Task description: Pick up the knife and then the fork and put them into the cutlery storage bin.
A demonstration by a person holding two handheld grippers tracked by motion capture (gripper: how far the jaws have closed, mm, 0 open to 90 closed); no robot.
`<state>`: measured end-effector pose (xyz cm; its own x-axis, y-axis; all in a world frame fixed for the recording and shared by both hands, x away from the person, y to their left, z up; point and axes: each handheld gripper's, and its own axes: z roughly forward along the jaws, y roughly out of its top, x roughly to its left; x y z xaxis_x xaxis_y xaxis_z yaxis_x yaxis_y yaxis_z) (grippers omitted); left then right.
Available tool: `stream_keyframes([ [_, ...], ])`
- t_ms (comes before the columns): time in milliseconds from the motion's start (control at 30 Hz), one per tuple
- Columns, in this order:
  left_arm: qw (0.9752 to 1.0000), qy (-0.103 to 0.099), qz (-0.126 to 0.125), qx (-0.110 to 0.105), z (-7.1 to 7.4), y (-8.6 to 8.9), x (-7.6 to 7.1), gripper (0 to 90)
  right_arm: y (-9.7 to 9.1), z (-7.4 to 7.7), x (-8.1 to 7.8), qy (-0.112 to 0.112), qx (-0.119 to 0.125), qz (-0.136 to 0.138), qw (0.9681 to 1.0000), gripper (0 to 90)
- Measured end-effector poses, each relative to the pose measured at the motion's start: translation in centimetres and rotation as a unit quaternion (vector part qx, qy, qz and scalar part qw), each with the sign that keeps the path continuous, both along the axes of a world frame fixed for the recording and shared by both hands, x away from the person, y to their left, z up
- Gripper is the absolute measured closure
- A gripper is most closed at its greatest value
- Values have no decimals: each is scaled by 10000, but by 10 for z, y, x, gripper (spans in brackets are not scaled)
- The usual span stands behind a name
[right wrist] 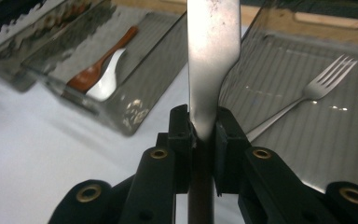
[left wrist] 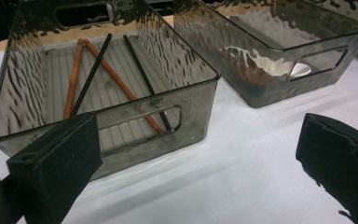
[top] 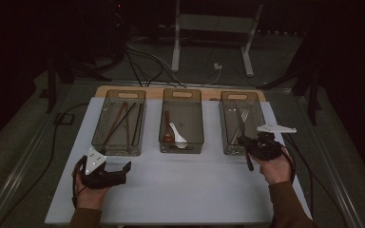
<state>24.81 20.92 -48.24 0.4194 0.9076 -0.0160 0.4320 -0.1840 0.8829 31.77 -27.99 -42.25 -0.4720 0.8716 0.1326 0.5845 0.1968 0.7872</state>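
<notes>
My right gripper (right wrist: 204, 126) is shut on a table knife (right wrist: 213, 56), its silver blade rising straight up between the pads and its dark handle hanging below. In the high view that gripper (top: 248, 142) hovers at the near edge of the right bin (top: 228, 142), the knife handle (top: 249, 162) sticking out toward the person. A fork (right wrist: 307, 93) lies inside that bin. My left gripper (top: 123, 169) rests on the table at the front left, open with nothing between its fingers (left wrist: 51, 158), facing the left bin (left wrist: 135, 126).
Three smoky clear bins stand in a row on the white table (top: 180, 185). The left bin (top: 119, 147) holds brown and black chopsticks (left wrist: 112, 74). The middle bin (top: 180, 146) holds a brown spoon (right wrist: 98, 65) and a white spoon (right wrist: 107, 79). Cables trail over the floor behind.
</notes>
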Motion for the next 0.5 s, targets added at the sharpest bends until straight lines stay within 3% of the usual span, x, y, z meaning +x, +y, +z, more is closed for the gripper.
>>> stream_keyframes([
  [500,10000,-8,6,37,0,0,-1,11,-7,20,47,17,-42,-626,9980,804],
])
